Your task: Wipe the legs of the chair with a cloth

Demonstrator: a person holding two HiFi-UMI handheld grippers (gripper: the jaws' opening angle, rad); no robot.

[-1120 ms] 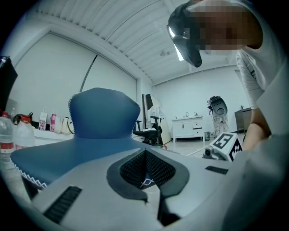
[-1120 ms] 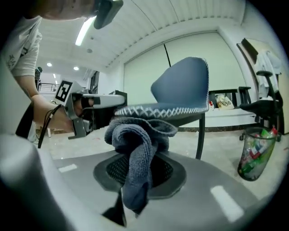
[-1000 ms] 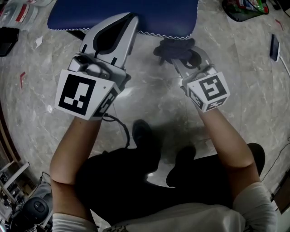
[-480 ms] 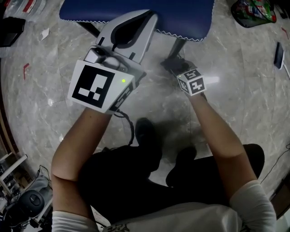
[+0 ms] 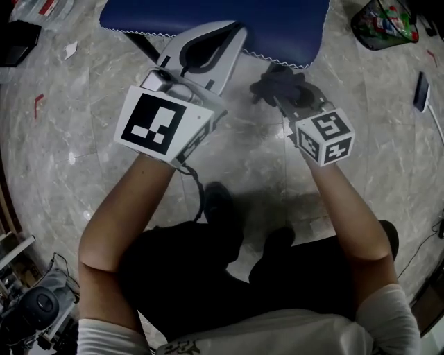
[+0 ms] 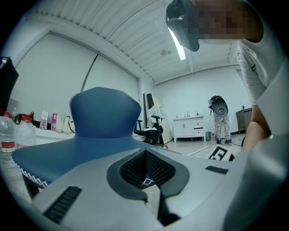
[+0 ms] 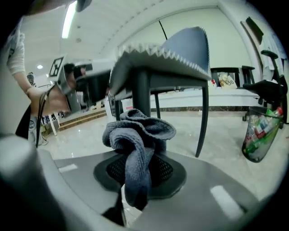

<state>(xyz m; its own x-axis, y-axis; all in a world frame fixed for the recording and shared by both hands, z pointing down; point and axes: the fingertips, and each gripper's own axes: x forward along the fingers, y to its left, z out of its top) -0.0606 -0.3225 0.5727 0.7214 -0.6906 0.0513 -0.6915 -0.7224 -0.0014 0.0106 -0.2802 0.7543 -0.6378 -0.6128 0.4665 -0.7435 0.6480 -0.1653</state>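
Grey cloth: a bunched knit rag, pinched at its lower fold by the right gripper; the loose part puffs up above the jaws.
Right gripper: jaws clamped on the cloth, held low just beside the chair's front edge.
Left gripper: jaws pressed together with nothing between them, tips over the front edge of the seat.
Chair: blue padded seat with white zigzag stitching round its rim, on thin dark legs.
Leg: the nearest one stands directly behind the cloth in the right gripper view; whether they touch cannot be told.
Markings: each gripper's cube bears black-and-white square code patterns.
Bottles: clear, with red labels; the print is too small to read.
Bin: a mesh basket of colourful wrappers, right of the chair; their print is unreadable.
Floor: glossy grey marble tiles; a dark phone lies on it, well apart from the chair.
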